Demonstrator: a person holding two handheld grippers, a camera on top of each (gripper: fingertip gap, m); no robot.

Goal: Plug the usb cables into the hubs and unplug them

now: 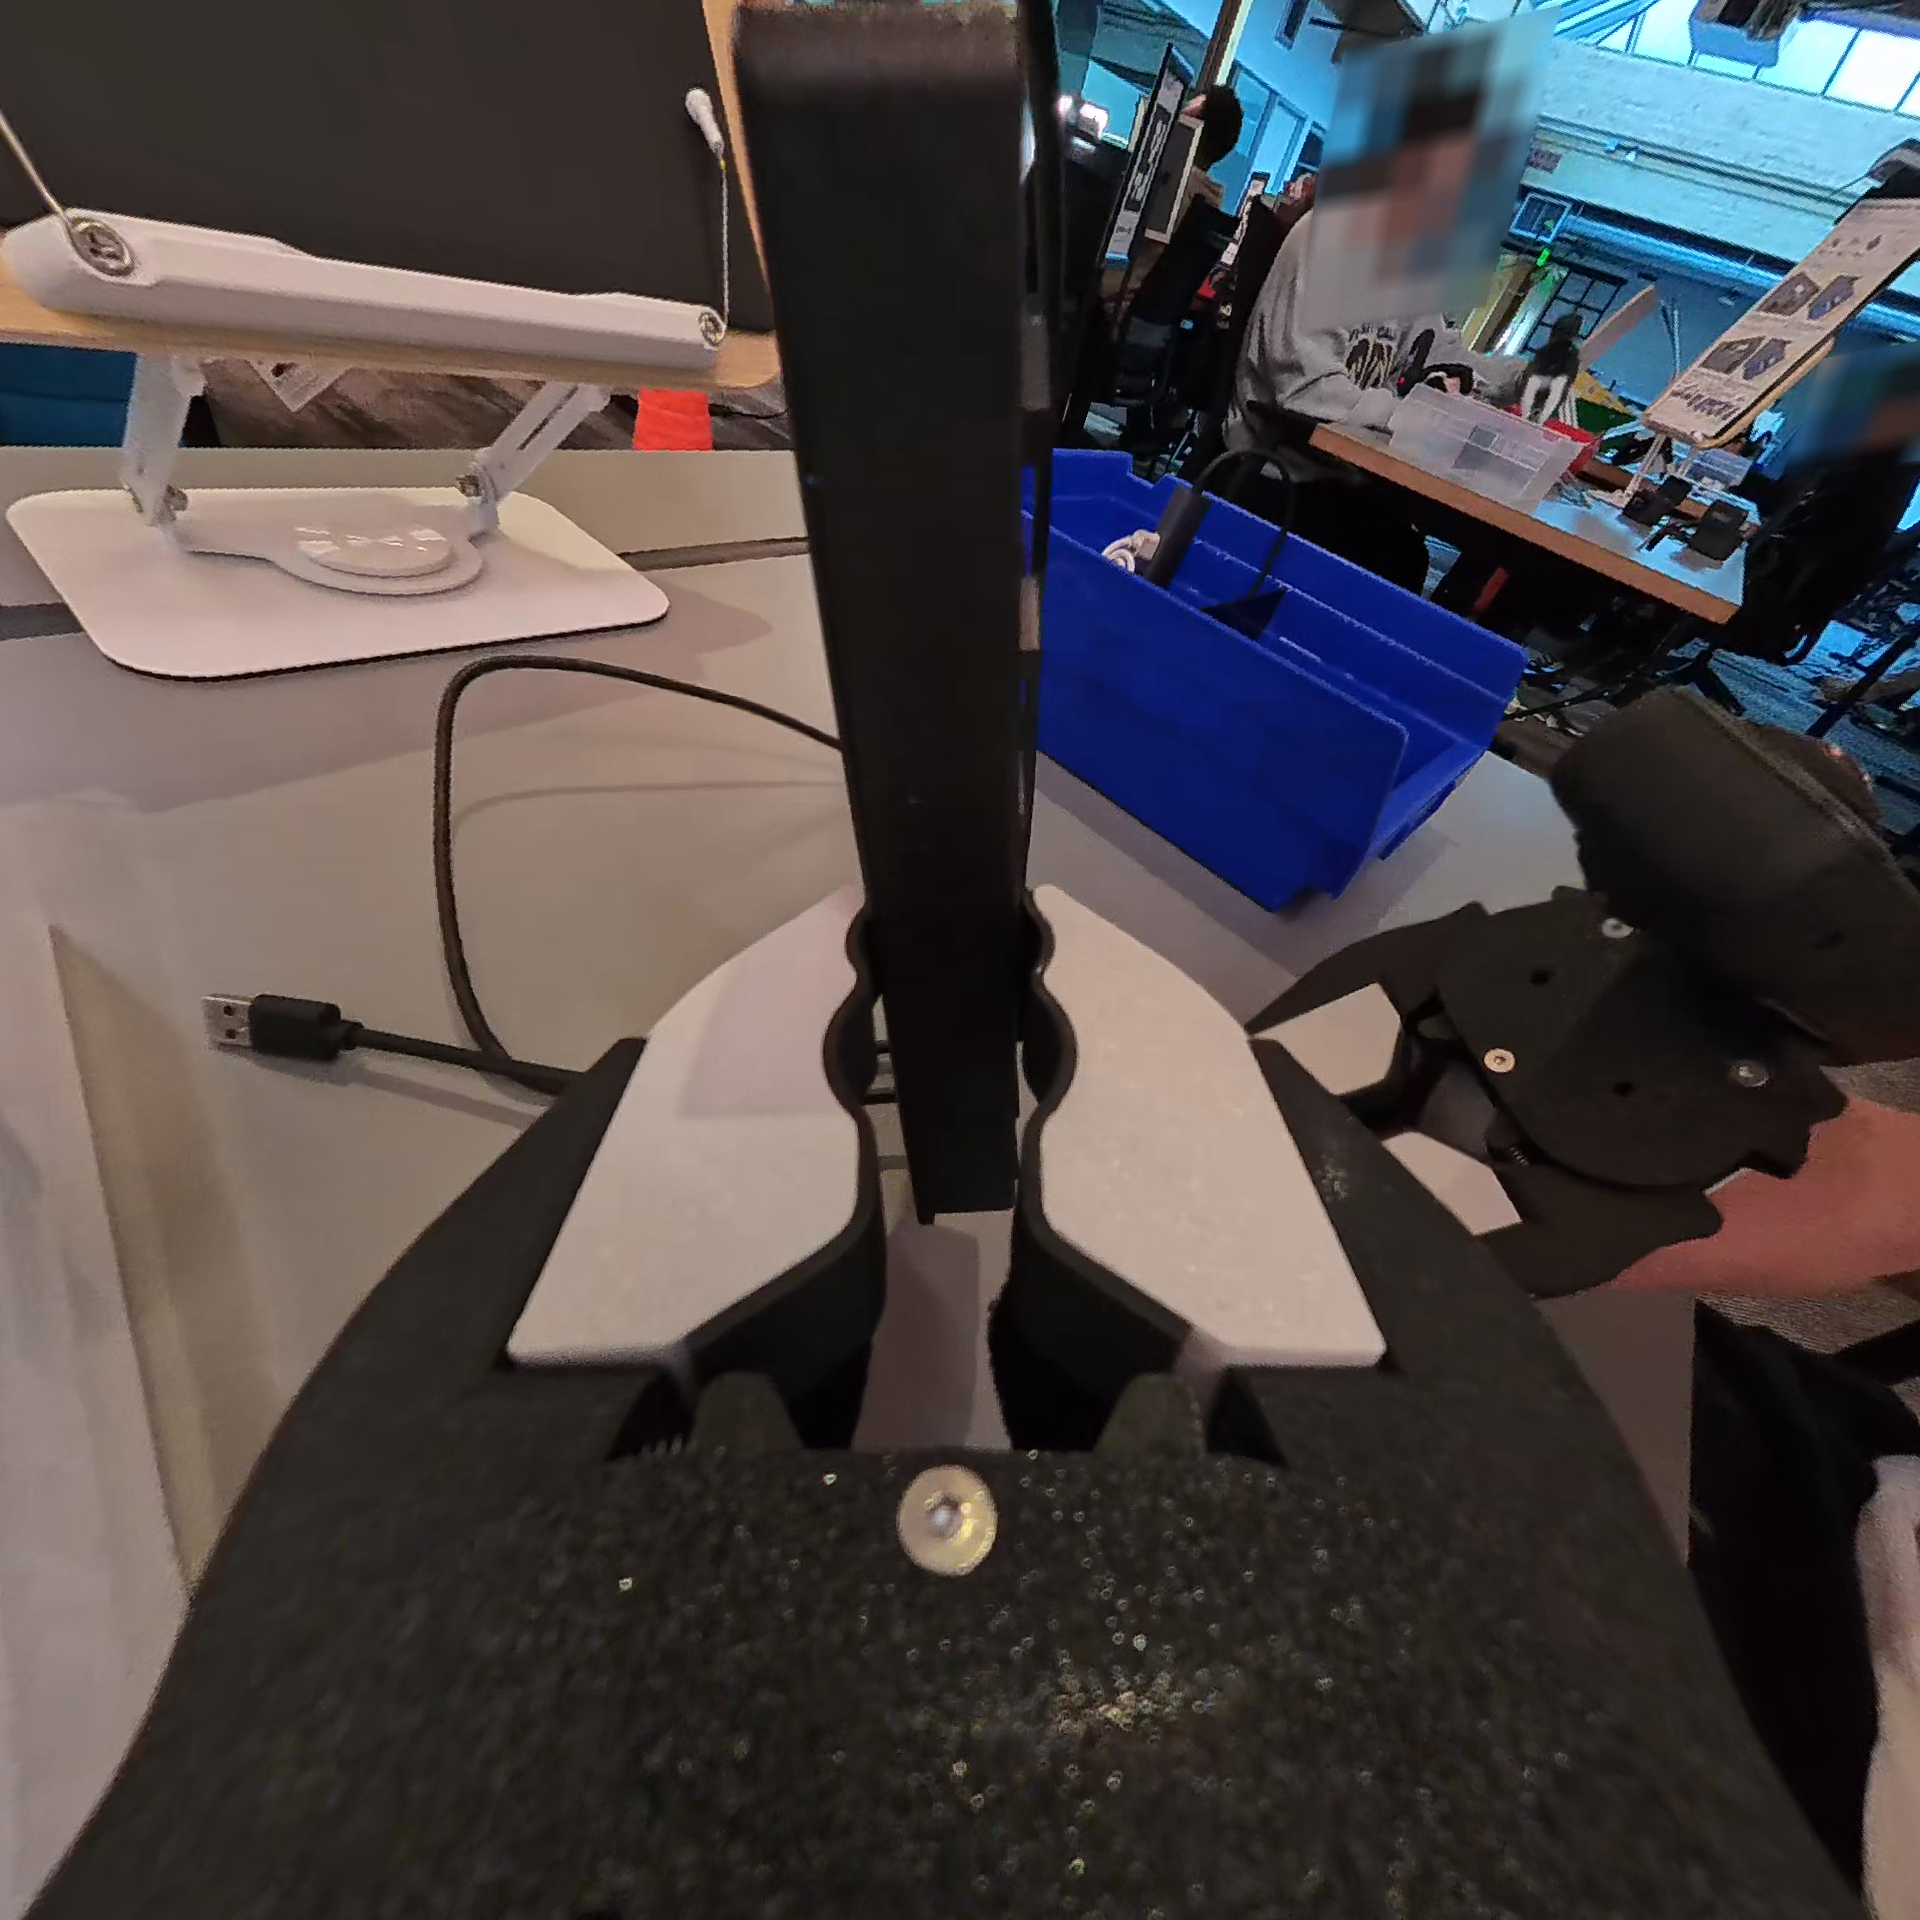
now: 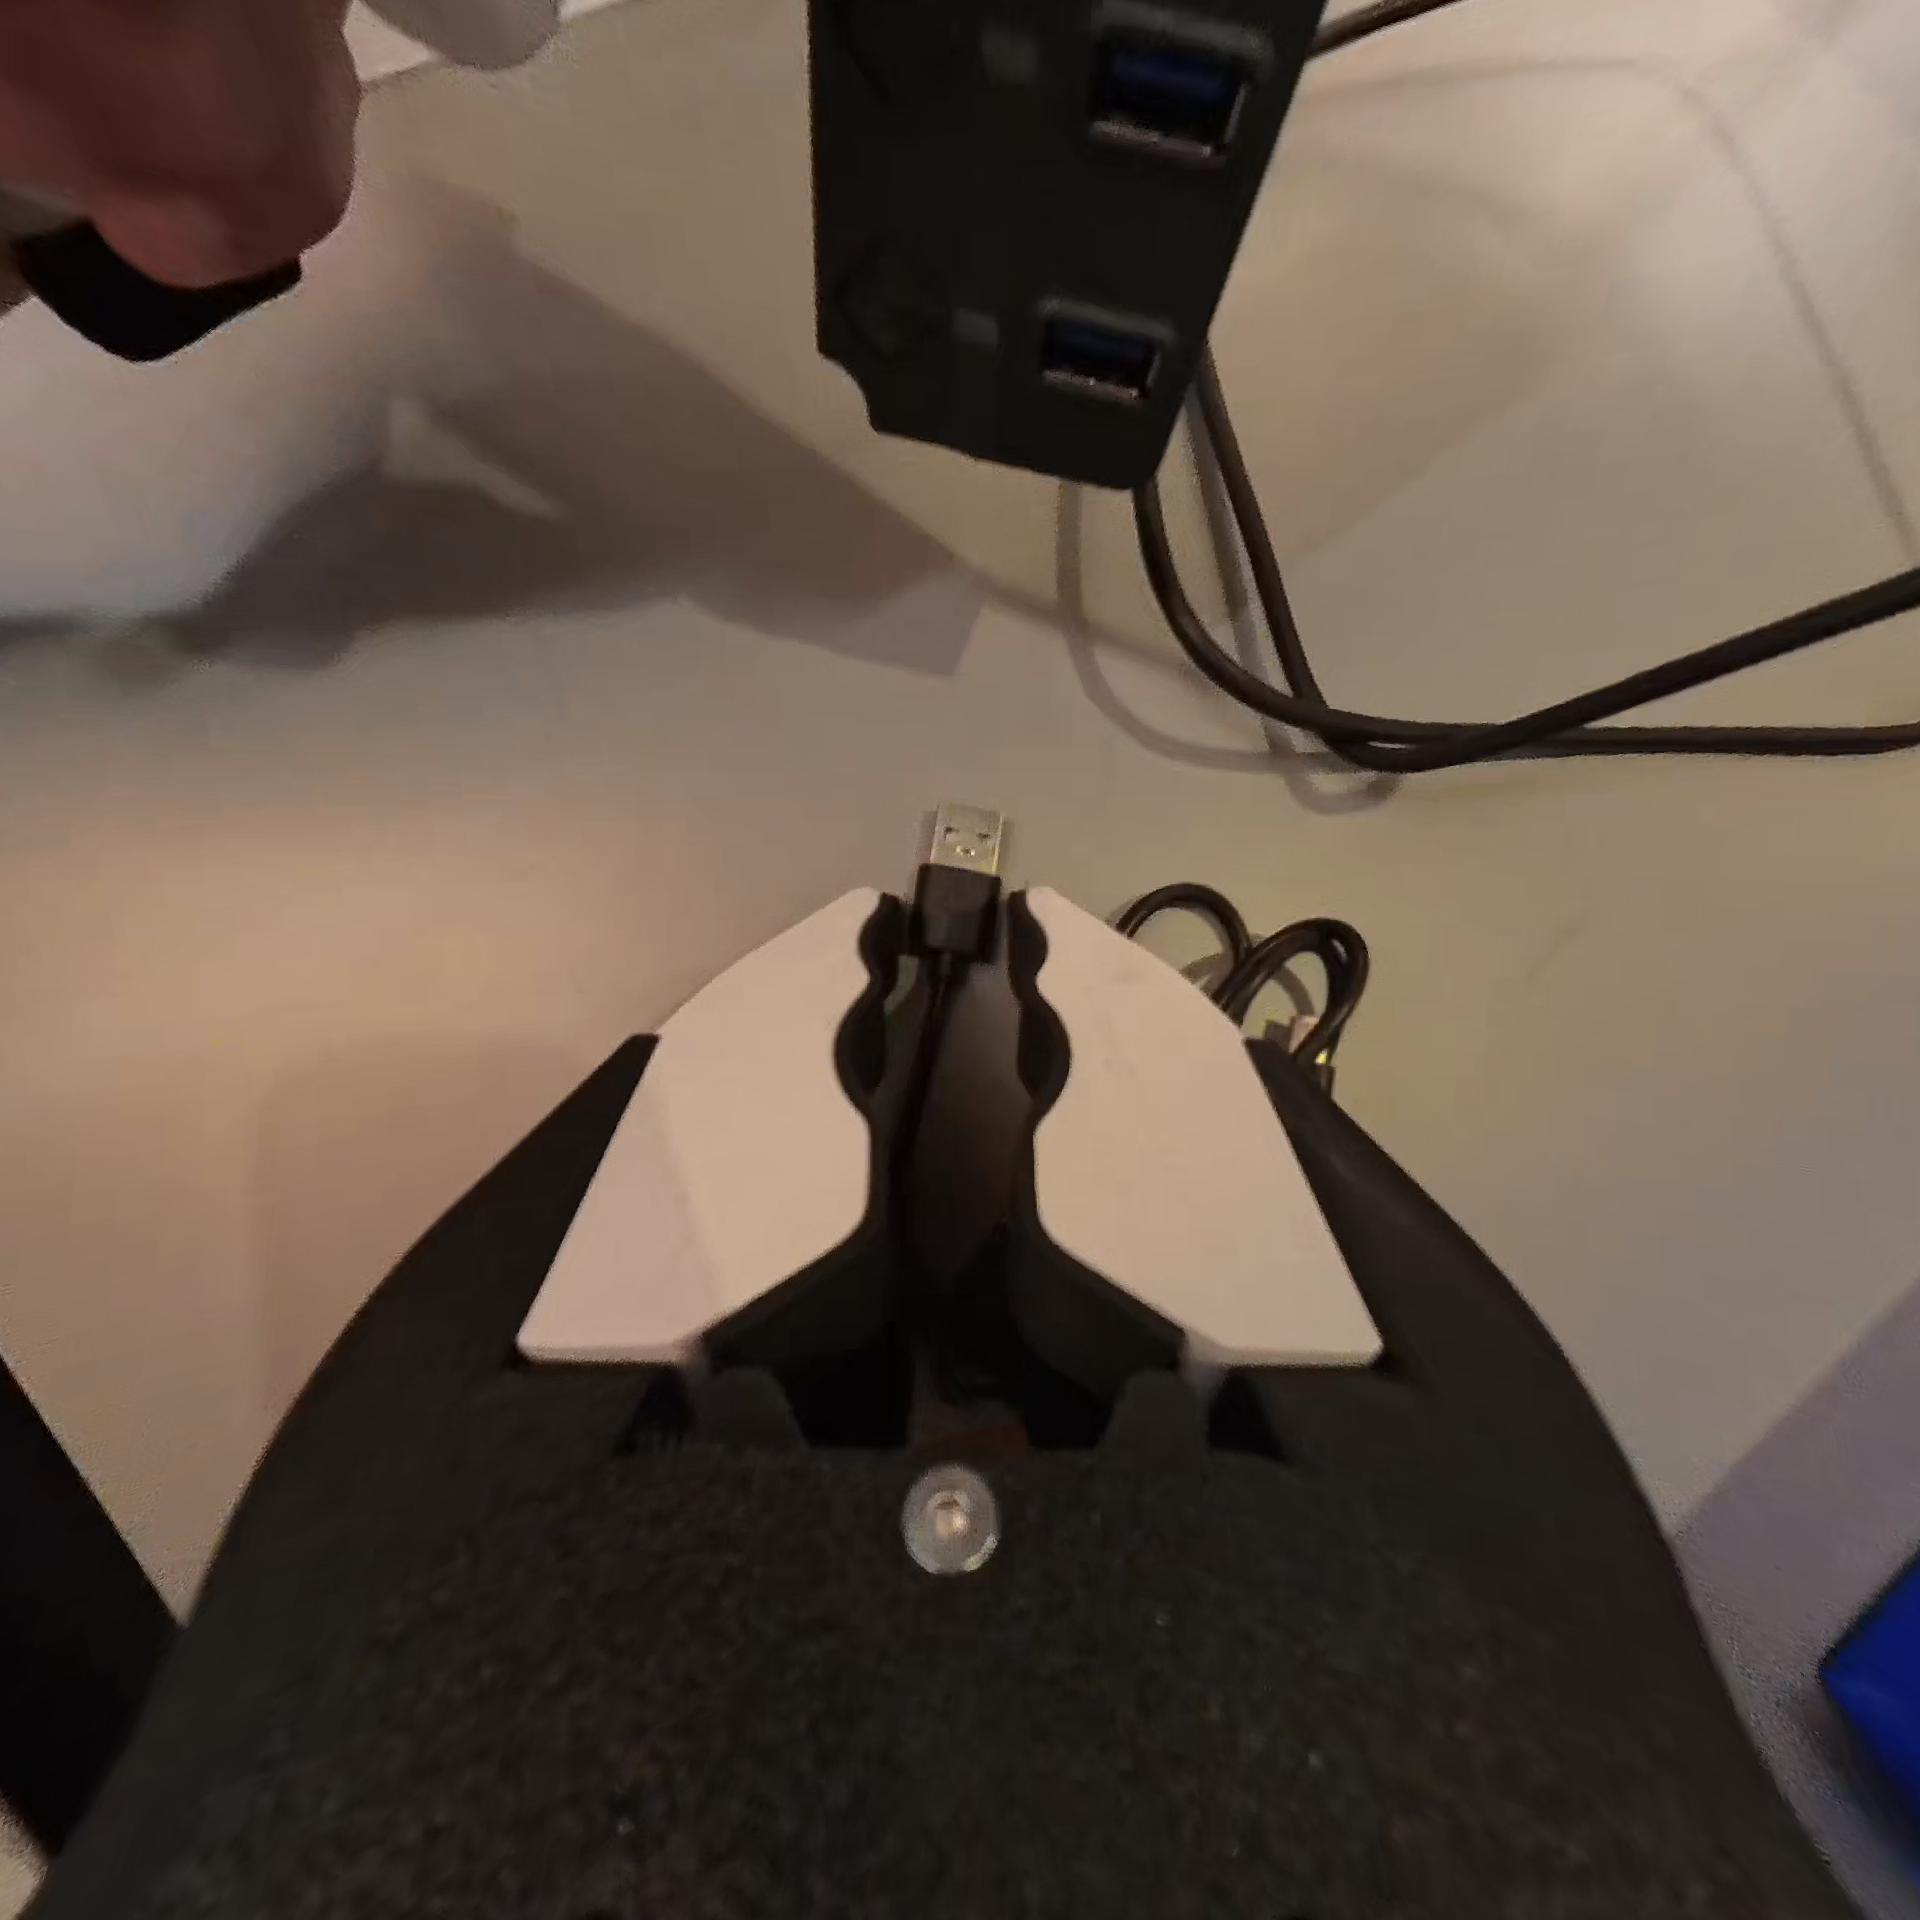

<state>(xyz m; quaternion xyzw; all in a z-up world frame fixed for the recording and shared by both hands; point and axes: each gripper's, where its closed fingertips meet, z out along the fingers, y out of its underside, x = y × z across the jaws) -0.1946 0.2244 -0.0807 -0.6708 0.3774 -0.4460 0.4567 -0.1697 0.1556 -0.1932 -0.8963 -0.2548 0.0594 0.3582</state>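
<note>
My left gripper [image 1: 945, 935] is shut on a long black USB hub [image 1: 904, 520] and holds it upright, edge-on, above the grey table. A loose black USB cable [image 1: 447, 831] with its plug [image 1: 270, 1027] lies on the table at the left. My right gripper [image 2: 951, 899] is shut on a black USB plug [image 2: 961, 883]; its metal tip points forward at the hub [image 2: 1018, 239], which hangs above with two blue ports [image 2: 1101, 358] facing me. The plug is apart from the hub. The right gripper also shows in the left wrist view [image 1: 1621, 1049], low at the right.
A white laptop stand [image 1: 343, 457] stands at the back left. A blue bin [image 1: 1247, 686] with cables sits behind the hub at the right. Black cables [image 2: 1455, 717] trail from the hub across the table; a coiled one [image 2: 1288, 966] lies by my right fingers. People sit at a far table.
</note>
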